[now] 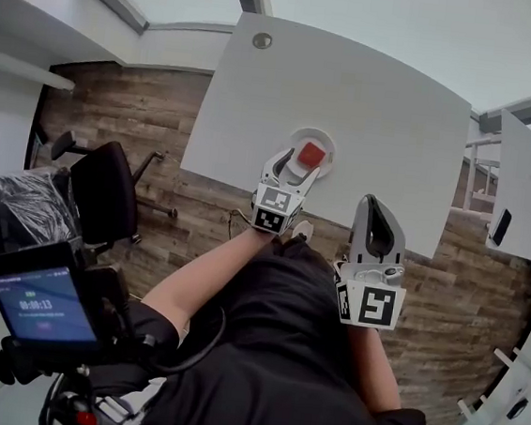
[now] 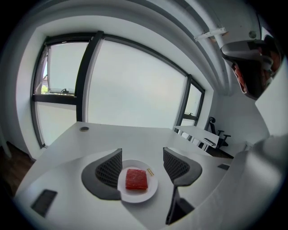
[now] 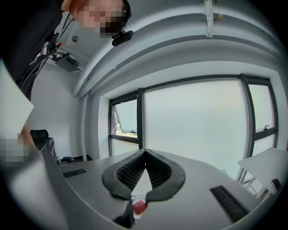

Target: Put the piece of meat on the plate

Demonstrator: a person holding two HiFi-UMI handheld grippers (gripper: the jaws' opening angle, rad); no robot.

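Observation:
A red square piece of meat (image 1: 311, 154) lies in the middle of a small white round plate (image 1: 328, 151) on the white table (image 1: 372, 95). My left gripper (image 1: 295, 167) hovers at the plate's near side, open and holding nothing. In the left gripper view the meat (image 2: 136, 179) and plate (image 2: 152, 189) sit between and just beyond the spread fingers (image 2: 109, 169). My right gripper (image 1: 372, 202) is shut and empty, held back past the table's near edge. Under its closed tips (image 3: 145, 152) the meat (image 3: 139, 206) shows small and far off.
A small yellowish scrap (image 2: 150, 171) lies on the plate beside the meat. The table has a round grommet (image 1: 262, 40) at its far left. A second white desk (image 1: 530, 188) stands at the right, a black office chair (image 1: 107, 190) at the left on the wooden floor.

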